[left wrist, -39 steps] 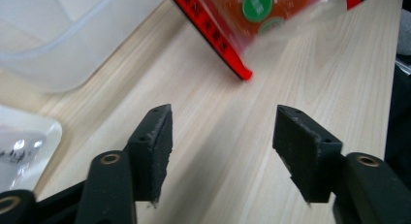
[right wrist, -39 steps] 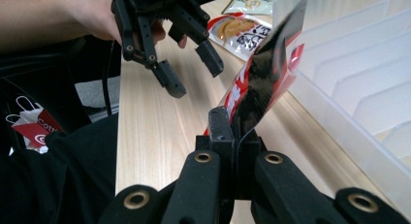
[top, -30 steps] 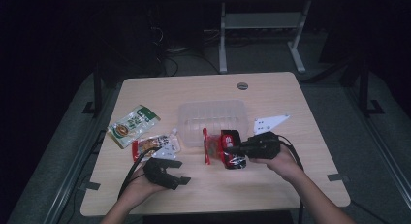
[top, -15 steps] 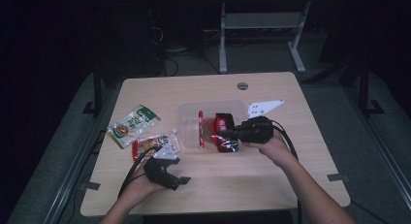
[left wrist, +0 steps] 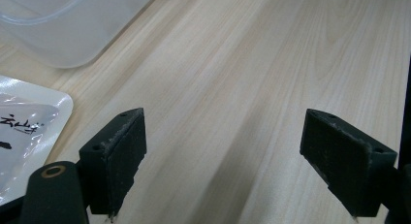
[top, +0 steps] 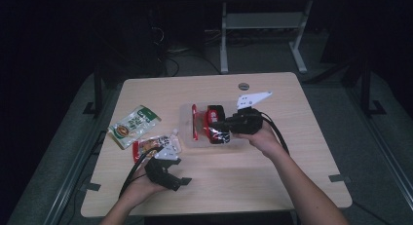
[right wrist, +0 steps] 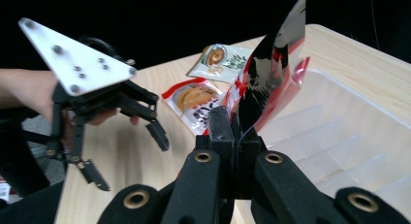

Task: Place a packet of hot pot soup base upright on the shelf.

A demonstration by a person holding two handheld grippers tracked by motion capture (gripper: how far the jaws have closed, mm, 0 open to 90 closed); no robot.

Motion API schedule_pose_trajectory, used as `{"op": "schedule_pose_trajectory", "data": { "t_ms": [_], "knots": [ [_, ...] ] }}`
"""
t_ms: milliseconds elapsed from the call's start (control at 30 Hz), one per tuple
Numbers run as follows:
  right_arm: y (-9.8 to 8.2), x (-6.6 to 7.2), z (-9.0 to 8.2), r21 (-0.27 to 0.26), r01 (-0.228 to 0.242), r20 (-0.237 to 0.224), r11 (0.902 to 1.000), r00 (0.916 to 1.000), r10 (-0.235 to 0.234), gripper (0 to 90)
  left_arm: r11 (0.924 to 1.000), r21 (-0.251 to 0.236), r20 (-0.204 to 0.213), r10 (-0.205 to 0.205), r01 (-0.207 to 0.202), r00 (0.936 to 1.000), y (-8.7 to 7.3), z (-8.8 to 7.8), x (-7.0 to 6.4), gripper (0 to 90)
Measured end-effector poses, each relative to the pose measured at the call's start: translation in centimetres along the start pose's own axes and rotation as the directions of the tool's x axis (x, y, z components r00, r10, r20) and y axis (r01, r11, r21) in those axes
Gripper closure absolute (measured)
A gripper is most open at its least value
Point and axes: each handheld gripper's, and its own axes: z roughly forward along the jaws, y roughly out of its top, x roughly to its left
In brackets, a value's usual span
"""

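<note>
My right gripper (top: 225, 125) is shut on a glossy red and black snack packet (top: 212, 122), held over a clear plastic container (top: 185, 137) at the table's middle. In the right gripper view the packet (right wrist: 271, 69) stands up from the closed jaws (right wrist: 236, 132), above the container (right wrist: 339, 132). My left gripper (top: 179, 172) rests near the front left, its jaws just opened wide. Only bare wood lies between them (left wrist: 228, 151).
A green snack packet (top: 134, 125) lies at the left of the table. A red and white packet (top: 156, 147) lies just in front of it, close to the left gripper. The container's corner (left wrist: 72, 25) is ahead of the left jaws.
The right hand has carried the red and black packet away from the front edge to above the container. The left gripper's jaws have spread wider; that hand stayed put.
</note>
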Motion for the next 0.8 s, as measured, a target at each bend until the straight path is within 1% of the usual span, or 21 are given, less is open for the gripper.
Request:
{"op": "schedule_pose_trajectory", "data": {
  "t_ms": [67, 133, 200, 233, 267, 300, 333, 367, 400, 433, 567, 700, 733, 767, 800],
  "knots": [
    [0.1, -0.3, 0.4, 0.0, -0.004, 0.004, 1.0, 1.0, 0.004, 90.0, 1.0, 0.004, 0.006, -0.004, 0.004, 1.0, 0.0, 0.1, 0.0, 16.3],
    [0.2, -0.5, 0.7, 0.003, -0.014, 0.013, 0.9999, 0.9998, 0.014, 90.0, 0.9998, 0.011, 0.003, 0.017, -0.017, 0.9998, 0.0, 0.2, 0.2, 16.3],
    [0.0, -0.7, 0.9, -0.002, -0.03, 0.014, 0.9996, 0.9994, 0.03, 90.0, 1.0, 0.003, 0.006, 0.007, -0.007, 1.0, 0.0, 0.3, 0.1, 16.3],
    [-0.1, -0.7, 1.0, -0.003, -0.03, 0.015, 0.9996, 0.9994, 0.03, 90.0, 1.0, 0.003, 0.01, -0.001, 0.001, 1.0, 0.1, 0.3, 0.0, 16.3],
    [-0.2, -0.8, 1.1, -0.003, -0.029, 0.017, 0.9996, 0.9994, 0.029, 90.0, 0.9998, 0.01, 0.007, 0.019, -0.019, 0.9998, 0.1, 0.3, 0.1, 16.3],
    [-0.3, -0.8, 1.2, -0.003, -0.035, 0.015, 0.9994, 0.9993, 0.035, 90.0, 0.9999, 0.009, 0.01, 0.01, -0.011, 0.9999, 0.1, 0.3, 0.1, 16.3],
    [-0.4, -0.8, 1.3, 0.0, -0.032, 0.016, 0.9995, 0.9994, 0.032, 90.0, 0.9998, 0.01, 0.009, 0.014, -0.014, 0.9999, 0.1, 0.3, 0.1, 16.3],
    [-0.5, -0.8, 1.4, 0.008, -0.028, 0.022, 0.9996, 0.9994, 0.028, 90.0, 1.0, 0.005, 0.01, 0.007, -0.007, 0.9999, 0.1, 0.3, 0.1, 16.3],
    [-0.7, -0.8, 1.5, 0.009, -0.036, 0.018, 0.9993, 0.9992, 0.036, 90.0, 0.9998, 0.011, 0.009, 0.016, -0.016, 0.9998, 0.1, 0.2, 0.1, 16.3],
    [-0.7, -0.8, 1.5, 0.006, -0.031, 0.02, 0.9995, 0.9993, 0.031, 90.0, 0.9997, 0.013, 0.009, 0.018, -0.019, 0.9998, 0.1, 0.2, 0.2, 16.3],
    [-0.7, -0.8, 1.7, 0.006, -0.033, 0.02, 0.9994, 0.9993, 0.033, 90.0, 0.9999, 0.006, 0.011, 0.015, -0.015, 0.9998, 0.0, 0.4, 0.3, 16.3],
    [-0.8, -0.9, 1.9, 0.01, -0.041, 0.016, 0.9991, 0.999, 0.041, 90.0, 0.9998, 0.003, 0.012, 0.021, -0.021, 0.9997, 0.0, 0.4, 0.2, 16.3],
    [-0.8, -1.0, 2.0, 0.01, -0.039, 0.015, 0.9992, 0.9991, 0.039, 90.0, 0.9999, 0.008, 0.016, 0.014, -0.014, 0.9998, -0.1, 0.4, 0.1, 16.3],
    [-0.8, -1.0, 2.1, 0.011, -0.041, 0.016, 0.9991, 0.9991, 0.04, 90.0, 0.9998, 0.007, 0.012, 0.017, -0.017, 0.9998, -0.1, 0.3, 0.0, 16.3],
    [-0.8, -1.1, 2.2, 0.014, -0.041, 0.016, 0.9991, 0.9991, 0.04, 90.0, 0.9999, 0.01, 0.014, 0.007, -0.007, 0.9999, -0.3, 0.2, -0.1, 16.3]
  ]
}}
